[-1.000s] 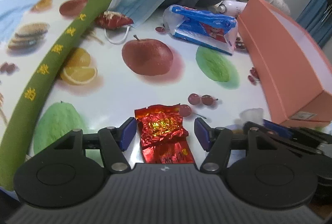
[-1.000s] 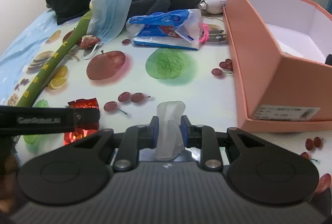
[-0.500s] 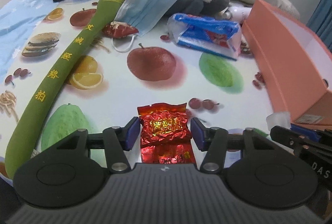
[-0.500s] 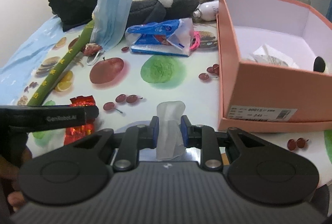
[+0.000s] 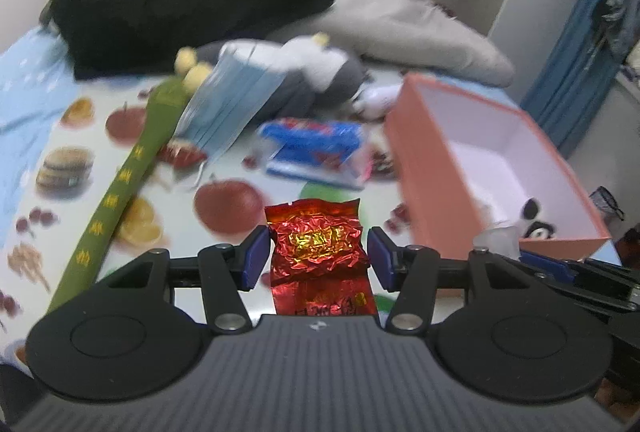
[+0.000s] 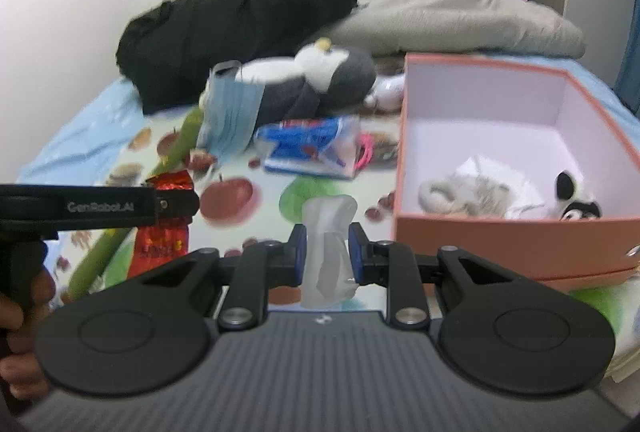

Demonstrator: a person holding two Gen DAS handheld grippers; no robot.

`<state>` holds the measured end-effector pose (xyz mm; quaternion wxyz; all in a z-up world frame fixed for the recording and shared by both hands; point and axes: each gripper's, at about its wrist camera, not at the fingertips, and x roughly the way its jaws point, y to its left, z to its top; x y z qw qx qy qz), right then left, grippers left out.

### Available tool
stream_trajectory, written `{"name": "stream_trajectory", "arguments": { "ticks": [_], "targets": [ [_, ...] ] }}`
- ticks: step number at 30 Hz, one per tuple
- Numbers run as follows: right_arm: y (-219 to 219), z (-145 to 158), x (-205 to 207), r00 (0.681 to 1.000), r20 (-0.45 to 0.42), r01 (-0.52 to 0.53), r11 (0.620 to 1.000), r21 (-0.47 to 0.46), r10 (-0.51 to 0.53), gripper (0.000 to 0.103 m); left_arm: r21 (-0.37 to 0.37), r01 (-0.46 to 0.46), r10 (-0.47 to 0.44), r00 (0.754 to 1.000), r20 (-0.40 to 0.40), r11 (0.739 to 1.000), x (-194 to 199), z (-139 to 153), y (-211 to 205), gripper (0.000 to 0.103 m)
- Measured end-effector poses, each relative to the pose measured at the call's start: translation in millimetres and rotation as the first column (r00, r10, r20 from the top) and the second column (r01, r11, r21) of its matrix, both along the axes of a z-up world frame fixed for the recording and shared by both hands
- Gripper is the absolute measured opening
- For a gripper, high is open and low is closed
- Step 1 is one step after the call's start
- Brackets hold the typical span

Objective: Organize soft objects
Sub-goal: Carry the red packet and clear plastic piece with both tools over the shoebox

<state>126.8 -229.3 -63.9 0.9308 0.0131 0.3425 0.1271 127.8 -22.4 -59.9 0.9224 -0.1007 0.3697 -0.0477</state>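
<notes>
My left gripper (image 5: 318,256) is shut on a crinkled red foil packet (image 5: 318,248) and holds it above the fruit-print cloth (image 5: 120,296). The packet also shows in the right wrist view (image 6: 164,228), under the left gripper's finger. My right gripper (image 6: 327,252) is shut on a small translucent white plastic bag (image 6: 327,244), held up just left of the open orange box (image 6: 480,244). The box (image 5: 424,192) holds white soft items (image 6: 476,188) and a small black-and-white plush (image 6: 576,204).
On the cloth lie a blue face mask (image 5: 228,112), a long green plush stick (image 5: 120,184), a blue snack bag (image 6: 312,148) and a grey-white penguin plush (image 6: 320,76). A black coat (image 6: 232,28) and grey bedding (image 6: 460,20) lie behind.
Both grippers have risen and tilted up with their loads; the red packet left the cloth. The box interior now shows in both views.
</notes>
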Motion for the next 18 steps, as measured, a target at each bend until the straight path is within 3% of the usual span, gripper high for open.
{"name": "stream_trajectory", "arguments": {
  "ticks": [9,18],
  "targets": [
    [-19,58,-30,0.991,0.13,0.036,0.999,0.03,-0.04,0.026,-0.04,0.096,-0.091,0.989,0.116,0.995,-23,62,-31,0.06],
    [-47,89,-44,0.976,0.196,0.082,0.995,0.05,-0.09,0.026,-0.059,0.176,-0.164,0.973,0.16,0.983,-29,94,-66,0.06]
  ]
}}
